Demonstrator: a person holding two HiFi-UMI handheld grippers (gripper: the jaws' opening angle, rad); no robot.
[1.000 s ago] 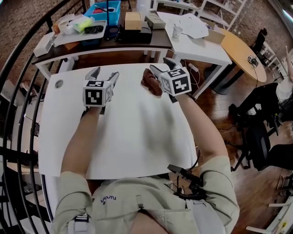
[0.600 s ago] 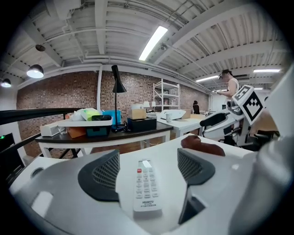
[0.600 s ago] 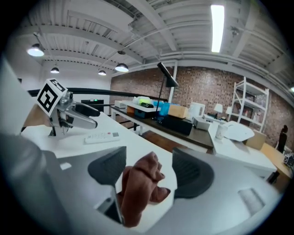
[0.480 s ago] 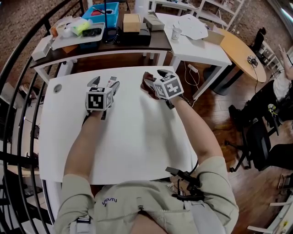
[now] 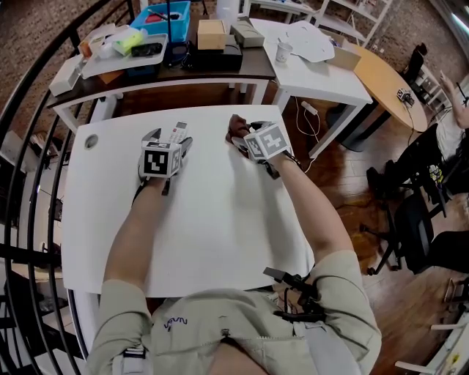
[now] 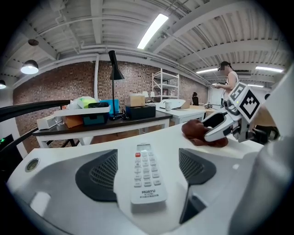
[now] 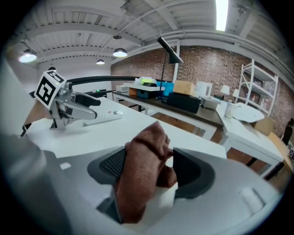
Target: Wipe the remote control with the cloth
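A white remote lies flat on the white table, keys up, lengthwise between the pads of my left gripper. Those jaws are opening, and a gap shows on each side of the remote. In the head view the remote pokes out ahead of the left gripper. A crumpled reddish-brown cloth stands bunched between the pads of my right gripper, leaning on the left pad. These jaws are opening too. The cloth sits at the table's far right, in front of the right gripper.
Behind the table stands a dark desk with a blue bin, a cardboard box and a black lamp. A white side table is at the back right. A black railing curves along the left.
Both grippers have come down to the table top and their jaws have spread wider. The remote and the cloth now rest on the table between the pads.
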